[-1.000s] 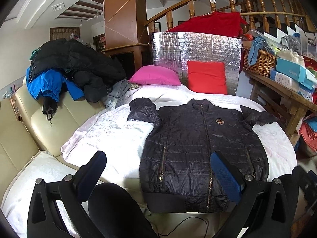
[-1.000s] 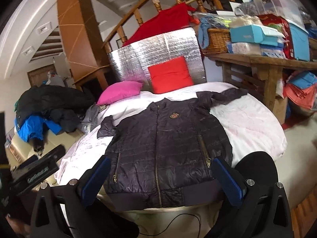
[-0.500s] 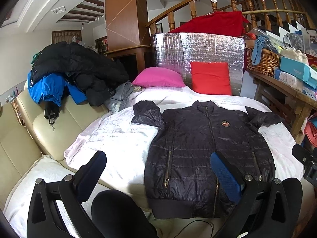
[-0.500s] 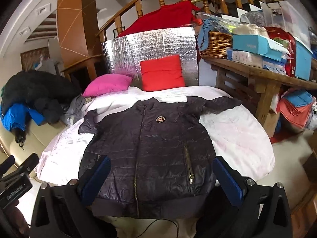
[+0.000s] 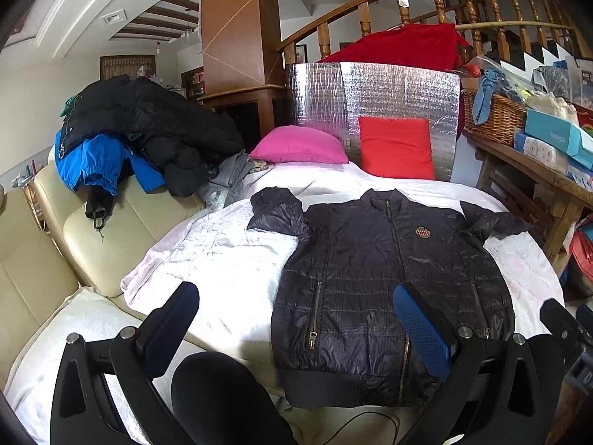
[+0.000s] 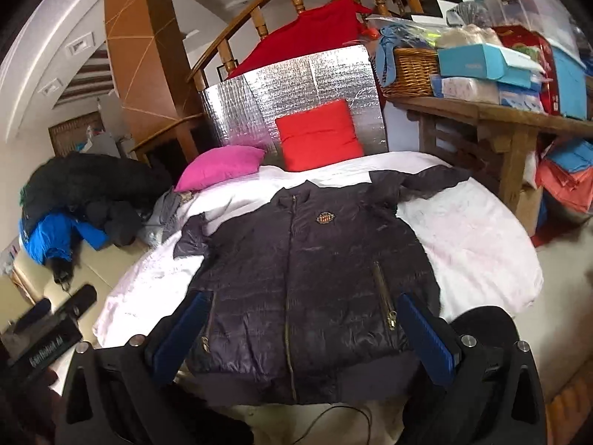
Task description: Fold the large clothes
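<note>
A black quilted jacket [image 5: 385, 282] lies flat, front up and zipped, on a white-covered round bed [image 5: 229, 259], sleeves spread to both sides. It also shows in the right wrist view [image 6: 307, 274]. My left gripper [image 5: 296, 315] is open and empty, held above the bed's near edge, left of the jacket's hem. My right gripper [image 6: 300, 330] is open and empty, held over the jacket's lower hem. The left gripper's body shows at the lower left of the right wrist view [image 6: 48, 333].
A pink pillow [image 5: 300, 146] and a red pillow [image 5: 396, 152] lean against a silver foil panel [image 5: 374, 104] at the back. A cream sofa [image 5: 55, 252] with piled coats [image 5: 141, 129] is on the left. A cluttered wooden table [image 5: 537, 170] stands on the right.
The left gripper has drifted left, so the jacket sits further right in its view. The right gripper has tilted and moved closer over the jacket's hem. Both stay open.
</note>
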`<act>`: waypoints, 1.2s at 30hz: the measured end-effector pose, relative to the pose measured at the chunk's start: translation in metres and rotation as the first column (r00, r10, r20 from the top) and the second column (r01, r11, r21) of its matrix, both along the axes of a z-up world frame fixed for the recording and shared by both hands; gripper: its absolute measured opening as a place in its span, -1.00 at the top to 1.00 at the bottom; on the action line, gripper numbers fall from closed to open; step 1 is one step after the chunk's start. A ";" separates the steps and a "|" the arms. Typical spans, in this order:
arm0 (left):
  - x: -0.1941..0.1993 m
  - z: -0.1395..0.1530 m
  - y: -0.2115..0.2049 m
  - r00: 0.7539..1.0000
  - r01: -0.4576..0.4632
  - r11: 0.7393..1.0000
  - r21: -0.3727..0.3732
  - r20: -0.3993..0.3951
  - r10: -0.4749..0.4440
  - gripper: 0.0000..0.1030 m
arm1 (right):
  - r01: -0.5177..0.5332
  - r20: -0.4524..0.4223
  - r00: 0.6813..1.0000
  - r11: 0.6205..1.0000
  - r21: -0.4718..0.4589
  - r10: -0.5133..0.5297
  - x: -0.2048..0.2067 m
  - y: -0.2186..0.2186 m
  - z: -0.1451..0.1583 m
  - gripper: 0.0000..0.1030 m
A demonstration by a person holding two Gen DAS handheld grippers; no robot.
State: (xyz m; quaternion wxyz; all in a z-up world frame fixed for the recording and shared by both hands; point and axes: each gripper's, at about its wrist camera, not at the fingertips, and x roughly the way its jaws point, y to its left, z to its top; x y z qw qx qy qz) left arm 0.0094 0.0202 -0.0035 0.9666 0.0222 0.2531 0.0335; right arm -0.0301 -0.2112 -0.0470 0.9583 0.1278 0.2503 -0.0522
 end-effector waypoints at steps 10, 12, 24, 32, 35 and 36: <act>-0.003 0.000 0.006 1.000 -0.012 1.000 -0.018 0.009 0.012 -1.00 | -0.028 0.036 0.999 0.996 0.088 0.024 -0.030 -0.002 -0.009 -1.00; -0.004 -0.001 0.006 1.000 -0.013 1.000 -0.020 0.010 0.014 -1.00 | -0.032 0.052 0.998 0.997 0.077 0.028 -0.033 0.002 -0.006 -1.00; -0.005 -0.001 0.007 1.000 -0.011 1.000 -0.016 0.023 0.012 -1.00 | 0.053 0.036 0.998 0.998 0.032 -0.054 -0.029 -0.006 -0.006 -1.00; 0.021 0.004 0.007 0.998 -0.028 1.000 0.002 0.051 0.028 -1.00 | 0.082 0.084 0.994 0.994 -0.073 -0.076 0.004 -0.022 0.023 -1.00; 0.040 0.003 0.006 0.999 -0.014 1.000 0.005 0.051 0.014 -1.00 | 0.070 0.061 0.996 0.993 -0.090 -0.065 0.031 -0.029 0.026 -1.00; 0.053 0.001 0.005 0.999 -0.004 1.000 0.005 0.037 0.004 -1.00 | 0.065 0.054 0.997 0.994 -0.092 -0.060 0.042 -0.034 0.027 -1.00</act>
